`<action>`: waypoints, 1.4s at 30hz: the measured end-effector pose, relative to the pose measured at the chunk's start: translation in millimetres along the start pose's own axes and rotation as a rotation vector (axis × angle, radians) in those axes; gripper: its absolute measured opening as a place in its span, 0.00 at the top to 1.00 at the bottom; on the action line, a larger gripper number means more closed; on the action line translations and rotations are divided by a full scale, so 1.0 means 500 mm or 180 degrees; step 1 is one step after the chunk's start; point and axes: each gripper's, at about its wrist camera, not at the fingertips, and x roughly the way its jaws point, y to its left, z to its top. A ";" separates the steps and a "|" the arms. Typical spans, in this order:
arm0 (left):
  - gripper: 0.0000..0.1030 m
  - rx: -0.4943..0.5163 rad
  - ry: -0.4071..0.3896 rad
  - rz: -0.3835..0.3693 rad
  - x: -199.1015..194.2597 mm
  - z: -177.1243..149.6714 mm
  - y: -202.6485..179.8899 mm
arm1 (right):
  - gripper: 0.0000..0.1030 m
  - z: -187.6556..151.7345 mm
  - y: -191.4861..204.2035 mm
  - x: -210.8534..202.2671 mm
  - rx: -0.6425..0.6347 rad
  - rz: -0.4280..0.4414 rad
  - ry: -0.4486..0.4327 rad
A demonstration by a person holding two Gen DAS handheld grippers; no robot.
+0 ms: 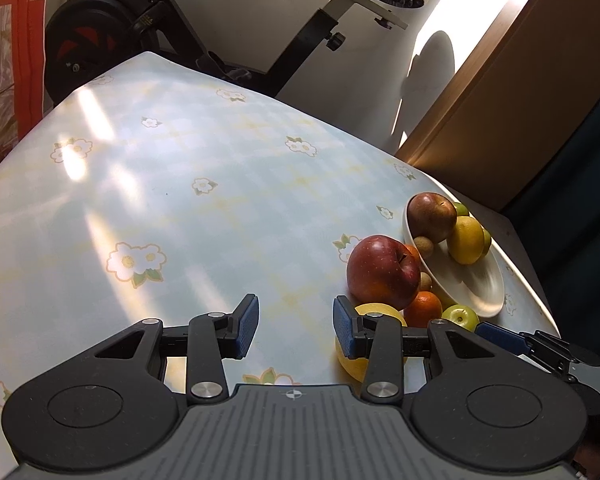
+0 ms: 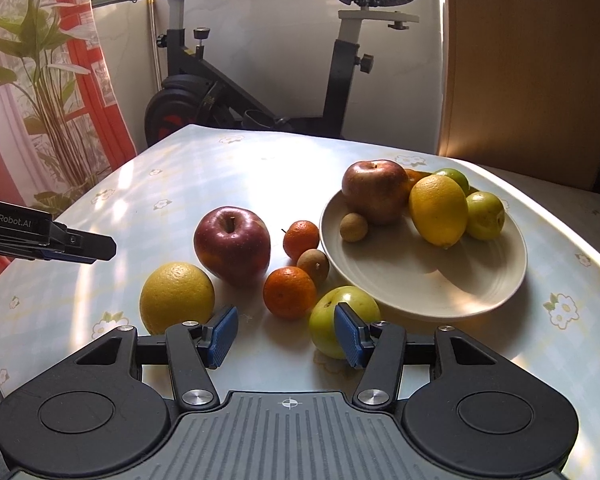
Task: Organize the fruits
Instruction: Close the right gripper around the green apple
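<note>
Plate holds about six fruits; six remain on counter; right tool and left tool both released, empty.

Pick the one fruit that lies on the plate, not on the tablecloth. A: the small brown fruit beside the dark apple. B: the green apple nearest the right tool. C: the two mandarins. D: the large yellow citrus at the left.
A: the small brown fruit sits inside the plate next to the dark apple, while the other three choices rest on the tablecloth.
</note>
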 end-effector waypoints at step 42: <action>0.59 0.0313 0.0190 -0.0050 0.017 -0.021 -0.121 | 0.58 -0.045 -0.109 0.028 0.0411 0.0007 -0.0094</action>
